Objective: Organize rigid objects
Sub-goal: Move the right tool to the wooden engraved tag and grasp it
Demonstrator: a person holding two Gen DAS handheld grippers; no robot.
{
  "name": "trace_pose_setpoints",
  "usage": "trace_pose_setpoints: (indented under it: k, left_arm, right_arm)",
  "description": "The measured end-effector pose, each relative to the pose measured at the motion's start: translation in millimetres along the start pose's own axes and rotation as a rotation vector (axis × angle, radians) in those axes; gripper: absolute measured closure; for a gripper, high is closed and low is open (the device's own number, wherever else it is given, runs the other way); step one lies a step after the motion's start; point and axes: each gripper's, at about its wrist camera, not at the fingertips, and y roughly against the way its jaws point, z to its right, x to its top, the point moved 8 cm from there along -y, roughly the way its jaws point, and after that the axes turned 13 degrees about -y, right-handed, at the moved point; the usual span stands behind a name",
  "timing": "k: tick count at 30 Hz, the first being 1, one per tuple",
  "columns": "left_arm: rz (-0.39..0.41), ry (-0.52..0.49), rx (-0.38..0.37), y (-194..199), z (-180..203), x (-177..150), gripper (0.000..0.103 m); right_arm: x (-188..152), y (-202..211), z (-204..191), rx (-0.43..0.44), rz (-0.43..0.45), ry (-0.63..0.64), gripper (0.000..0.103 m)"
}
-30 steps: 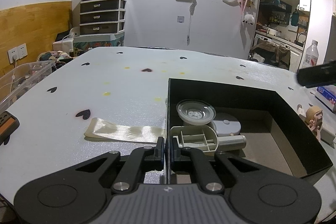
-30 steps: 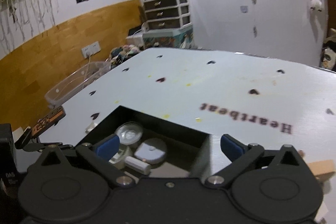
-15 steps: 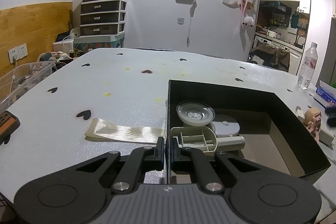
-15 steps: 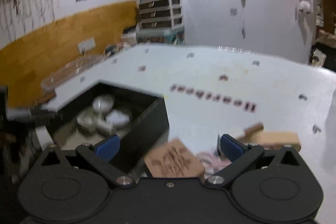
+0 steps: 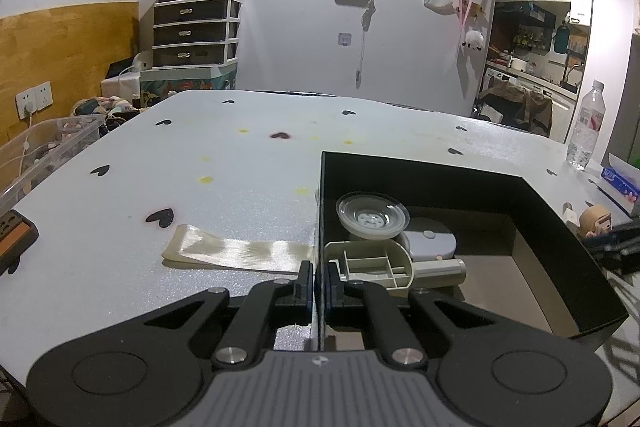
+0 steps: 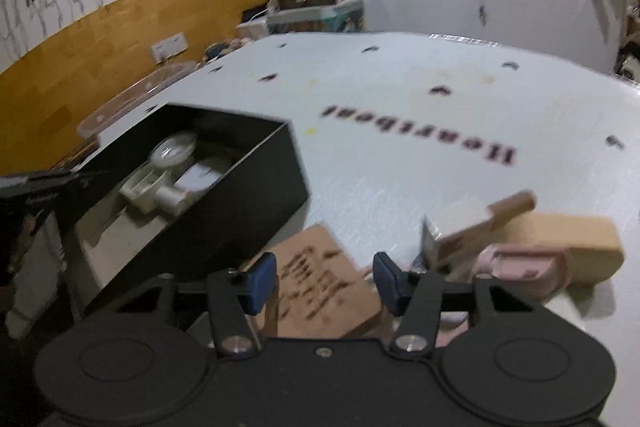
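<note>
A black box (image 5: 440, 171) stands on the white table. It holds a clear round dish (image 5: 372, 215), a white round case (image 5: 434, 241) and a beige divided holder (image 5: 372, 263). My left gripper (image 5: 319, 283) is shut on the box's left wall at its near corner. In the right wrist view, my right gripper (image 6: 324, 283) hangs low beside the black box (image 6: 240, 195). Its jaws are closing, with a brown lettered card (image 6: 320, 287) lying between them; the blue pads do not visibly press on it. A wooden block (image 6: 572, 247), a pink piece (image 6: 524, 267) and a wooden-handled tool (image 6: 480, 219) lie just to the right.
A cream satin strip (image 5: 240, 251) lies left of the box. A water bottle (image 5: 586, 127), a tissue box (image 5: 620, 179) and a small figurine (image 5: 596, 221) stand at the table's right edge. A clear bin (image 5: 40, 155) sits off the left edge.
My right gripper swung down and to the right, from over the box to the items beside it, and its jaws narrowed around the brown card. The left gripper kept still.
</note>
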Motion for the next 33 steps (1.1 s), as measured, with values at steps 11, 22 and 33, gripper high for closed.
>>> trace_pose_setpoints:
  k: [11, 22, 33]
  left_arm:
    - [0.013, 0.007, -0.002, 0.7, 0.0, -1.2, 0.097]
    - [0.002, -0.010, -0.005, -0.6, 0.4, -1.4, 0.097]
    - [-0.013, -0.003, -0.010, -4.8, 0.0, 1.3, 0.097]
  right_arm:
    - [-31.3, 27.7, -34.4, 0.007, -0.053, 0.233, 0.032]
    - [-7.0, -12.9, -44.5, 0.008, -0.207, 0.533, 0.015]
    - [-8.0, -27.3, -51.5, 0.049, -0.351, 0.609, 0.022]
